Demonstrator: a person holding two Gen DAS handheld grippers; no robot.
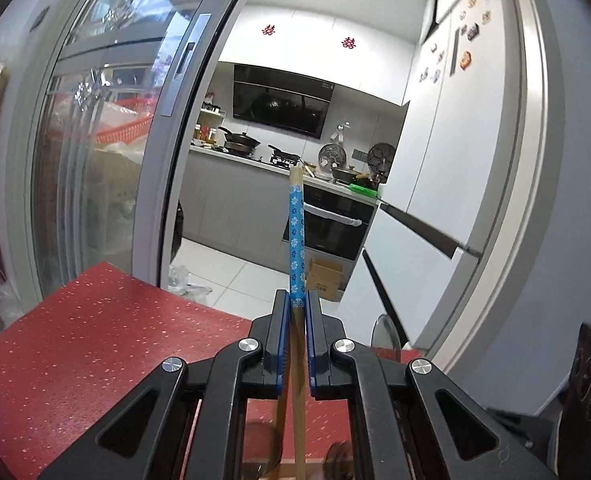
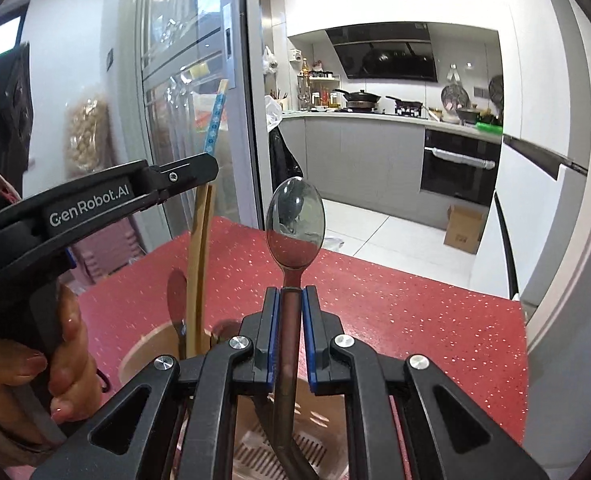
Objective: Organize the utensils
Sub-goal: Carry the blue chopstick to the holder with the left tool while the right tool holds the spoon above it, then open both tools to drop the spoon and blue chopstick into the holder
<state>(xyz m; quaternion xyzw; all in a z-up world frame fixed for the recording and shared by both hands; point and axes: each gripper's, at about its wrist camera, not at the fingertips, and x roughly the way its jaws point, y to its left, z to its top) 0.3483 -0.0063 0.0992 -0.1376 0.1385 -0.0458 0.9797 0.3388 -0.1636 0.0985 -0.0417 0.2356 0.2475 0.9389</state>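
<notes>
Two utensils in hand: chopsticks (image 1: pixel 296 240) in the left gripper (image 1: pixel 296 304); a spoon (image 2: pixel 294 220) in the right gripper (image 2: pixel 291 292).
Chopsticks, location: a wooden pair with a blue flowered upper end, clamped between the blue pads (image 1: pixel 283 320); their lower ends reach down toward the holder (image 2: pixel 147 348) below, and whether they are inside it cannot be told.
Chopsticks, long axis: nearly upright, thick end up, leaning slightly.
Spoon, location: handle pinched between the right pads (image 2: pixel 308 320), bowl uppermost, handle running down under the gripper toward a slotted insert (image 2: pixel 263 452).
Spoon, long axis: roughly upright, along the gripper's line.
Deciding relation: the round holder stands on the red table (image 2: pixel 415 320), directly below both tools, so the coming move is judged to be a descent along each utensil's own axis.
Nearer hand: left, judged from the chopstick tips at the holder's rim.
Left tool state: jaws closed tight on the chopsticks.
Right tool state: jaws closed tight on the spoon handle.
Hand pose: the left hand (image 2: pixel 63 360) wraps the left gripper's grip, seen at the left of the right wrist view; both grippers tip somewhat downward over the table.
</notes>
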